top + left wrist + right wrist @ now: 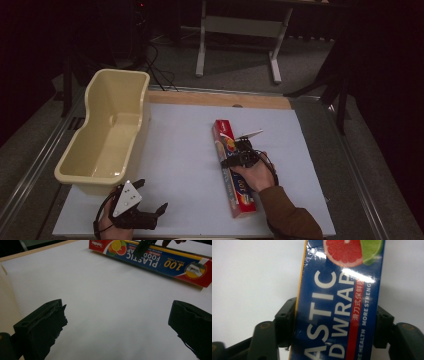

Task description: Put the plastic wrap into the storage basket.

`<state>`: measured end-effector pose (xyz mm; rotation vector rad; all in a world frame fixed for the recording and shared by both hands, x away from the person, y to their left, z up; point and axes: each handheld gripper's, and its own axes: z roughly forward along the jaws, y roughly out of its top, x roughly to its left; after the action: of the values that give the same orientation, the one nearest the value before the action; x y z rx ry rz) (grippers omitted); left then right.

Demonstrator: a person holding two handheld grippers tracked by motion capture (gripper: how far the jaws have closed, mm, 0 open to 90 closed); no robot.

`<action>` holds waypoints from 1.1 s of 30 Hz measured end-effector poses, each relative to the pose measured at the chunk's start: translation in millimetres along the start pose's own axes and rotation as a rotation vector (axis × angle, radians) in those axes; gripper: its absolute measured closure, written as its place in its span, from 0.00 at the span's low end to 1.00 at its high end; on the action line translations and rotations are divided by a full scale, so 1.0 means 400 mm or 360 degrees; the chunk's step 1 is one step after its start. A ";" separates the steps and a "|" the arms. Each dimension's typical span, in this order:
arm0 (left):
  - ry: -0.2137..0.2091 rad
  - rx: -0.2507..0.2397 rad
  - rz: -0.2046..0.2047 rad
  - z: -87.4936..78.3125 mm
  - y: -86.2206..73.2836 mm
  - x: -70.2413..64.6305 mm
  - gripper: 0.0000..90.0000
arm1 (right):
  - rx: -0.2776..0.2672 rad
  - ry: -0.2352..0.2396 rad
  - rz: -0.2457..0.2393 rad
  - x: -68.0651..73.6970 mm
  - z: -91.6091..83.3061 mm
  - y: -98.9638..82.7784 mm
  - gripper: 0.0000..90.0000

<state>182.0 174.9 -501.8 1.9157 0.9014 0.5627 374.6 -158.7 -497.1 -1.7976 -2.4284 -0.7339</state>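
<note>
The plastic wrap box (231,170) lies lengthwise right of centre on the white tabletop (185,150). The right hand-held gripper (333,325) straddles it, pads seemingly touching both long sides. The left hand-held gripper (145,202) stands agape near the front edge, beside the beige tub (107,130).

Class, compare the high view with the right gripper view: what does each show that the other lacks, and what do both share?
High view alone: the cream tub at the table's left, the left gripper with jaws open over bare white surface, and the whole plastic wrap box.
Right gripper view alone: the box's lettering and citrus picture, close up, with a jaw at each long side.
Both: the box, the right gripper and the white tabletop.
</note>
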 end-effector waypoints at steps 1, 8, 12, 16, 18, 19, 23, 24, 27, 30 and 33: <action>0.0000 0.0000 0.0000 0.000 0.000 0.000 0.01 | -0.0010 0.0053 0.0036 -0.009 -0.002 0.001 0.42; 0.0000 -0.0008 -0.0005 -0.001 0.000 0.001 0.01 | -0.0024 0.0208 0.0137 -0.022 0.000 -0.001 0.43; 0.0001 -0.0012 -0.0007 -0.004 -0.001 0.001 0.01 | -0.0017 0.0324 0.0177 -0.011 0.006 -0.001 0.43; 0.0002 -0.0016 -0.0005 -0.005 0.000 0.001 0.01 | -0.0023 0.0407 0.0203 -0.001 0.008 0.002 0.43; 0.0002 -0.0017 -0.0006 -0.005 0.000 0.001 0.01 | -0.0043 0.0483 0.0210 0.011 0.007 0.008 0.43; 0.0003 -0.0017 -0.0005 -0.006 -0.001 0.001 0.01 | -0.0048 0.0502 0.0210 0.016 0.005 0.010 0.43; 0.0002 -0.0018 -0.0005 -0.007 -0.001 0.001 0.01 | -0.0058 0.0545 0.0211 0.025 0.003 0.014 0.43; 0.0002 -0.0018 -0.0005 -0.007 -0.001 0.000 0.01 | -0.0068 0.0580 0.0208 0.034 0.001 0.018 0.43; 0.0001 -0.0022 -0.0003 -0.007 -0.001 -0.001 0.01 | -0.0079 0.0625 0.0209 0.047 0.000 0.023 0.43; -0.0002 -0.0020 0.0002 -0.006 -0.001 -0.002 0.01 | -0.0090 0.0674 0.0217 0.058 0.000 0.028 0.43; -0.0001 -0.0020 0.0000 -0.006 -0.001 -0.002 0.01 | -0.0103 0.0724 0.0232 0.068 -0.003 0.034 0.43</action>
<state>179.6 175.7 -501.1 1.9043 0.8956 0.5668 377.8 -131.9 -483.2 -1.5884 -1.9822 -1.0770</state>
